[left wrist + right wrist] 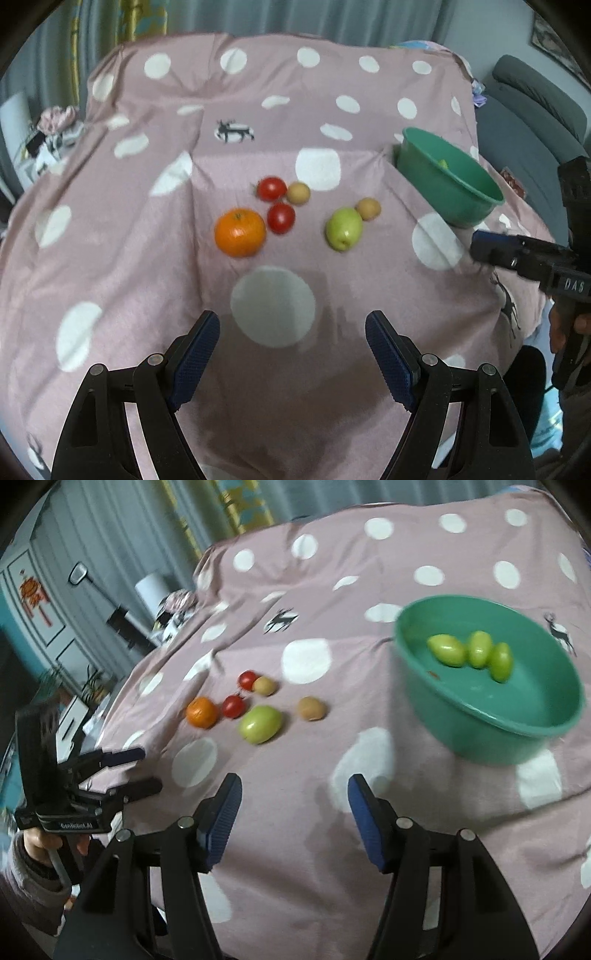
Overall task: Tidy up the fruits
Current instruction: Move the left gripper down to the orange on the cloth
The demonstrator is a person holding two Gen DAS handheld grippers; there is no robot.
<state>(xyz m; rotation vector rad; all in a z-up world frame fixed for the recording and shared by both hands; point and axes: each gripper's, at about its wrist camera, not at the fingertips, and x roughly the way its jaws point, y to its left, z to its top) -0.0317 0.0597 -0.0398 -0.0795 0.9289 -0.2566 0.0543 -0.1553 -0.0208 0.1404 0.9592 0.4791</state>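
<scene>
**Fruit waits on a spotted cloth as two grippers hover empty**

A pink cloth [332, 92] with white dots covers the surface, and six loose fruits lie in a cluster near its middle. An orange [240, 232] sits at the left of the group, with two red tomatoes [272, 188] just beside it, one behind the other. A small tan fruit [298, 193] touches the farther tomato; what kind it is cannot be made out through the blur. A green apple [344, 229] lies well apart from the orange, and a second tan fruit [368, 209] rests against its far side.

The green bowl [546, 731] stands to the right of the cluster. From the right wrist view three small green fruits [447, 650] show on its floor, close together, along with a tiny reddish speck too small to identify. From the left wrist view the bowl's near wall hides nearly all of its contents.

The left gripper [291, 350] hangs above bare cloth short of the fruit, its blue pads wide apart with nothing between them. The right gripper [293, 818] is likewise empty and parted, though less widely, over the cloth between cluster and bowl. A hand [37, 840] in a pale sleeve shows at the frame edge, cut off below the wrist.
</scene>
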